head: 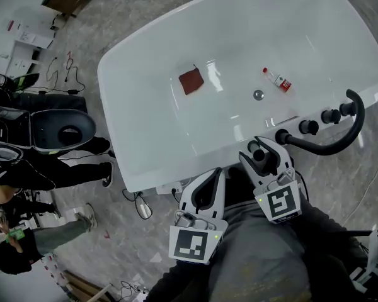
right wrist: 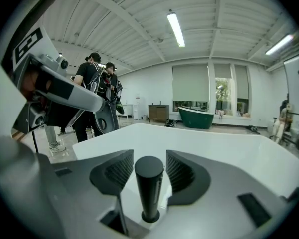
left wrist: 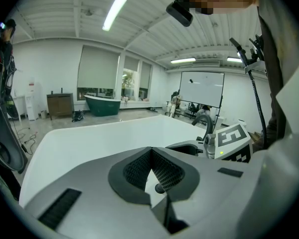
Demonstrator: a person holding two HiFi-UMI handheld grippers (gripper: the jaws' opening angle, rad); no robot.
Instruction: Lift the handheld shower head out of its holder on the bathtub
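On the near rim of the bathtub [head: 145,159], the black handheld shower head [right wrist: 149,183] stands upright in its holder, beside the knobs [head: 309,126] and the curved black spout [head: 344,133]. The right gripper [head: 261,147] has its jaws parted either side of the handle (a thin gap shows on each side). The left gripper [left wrist: 150,151] hangs just off that rim, jaws pressed together on nothing. A red cloth [head: 191,80] and a small bottle [head: 277,79] lie in the tub's basin.
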